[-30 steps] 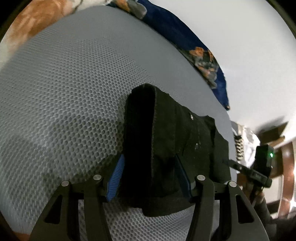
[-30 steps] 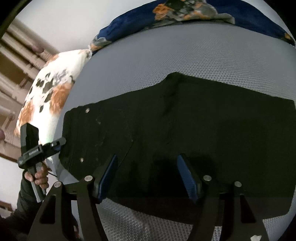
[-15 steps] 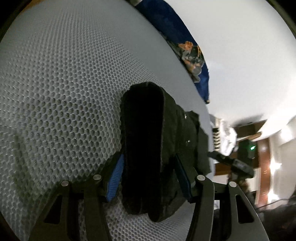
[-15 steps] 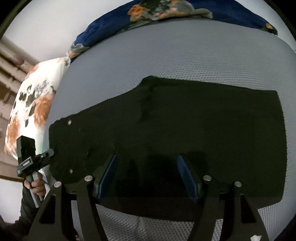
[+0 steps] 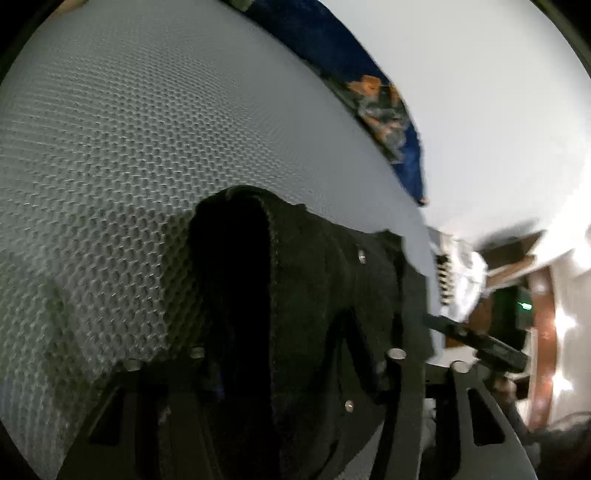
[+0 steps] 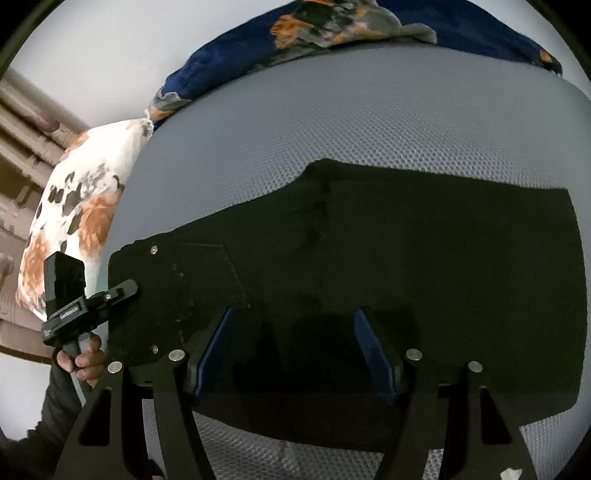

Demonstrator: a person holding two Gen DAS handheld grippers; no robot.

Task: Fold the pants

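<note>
Black pants lie flat, folded lengthwise, on a grey honeycomb mattress. Their waist end, with metal rivets, points left in the right wrist view. My left gripper is at that waist end with its jaws closing. Bunched black cloth fills the gap and is squeezed between both pads. From the right wrist view I see the left gripper in a hand, touching the waist edge. My right gripper hangs open over the near long edge of the pants, with flat cloth below it.
A blue floral blanket lies along the mattress's far edge. A white and orange floral pillow is at the left end. Behind them is a white wall. Wooden furniture stands past the mattress's end.
The left gripper's jaws have narrowed onto the bunched waist cloth and it has pushed in closer, blurring its view. The right gripper keeps the same opening over the flat pants.
</note>
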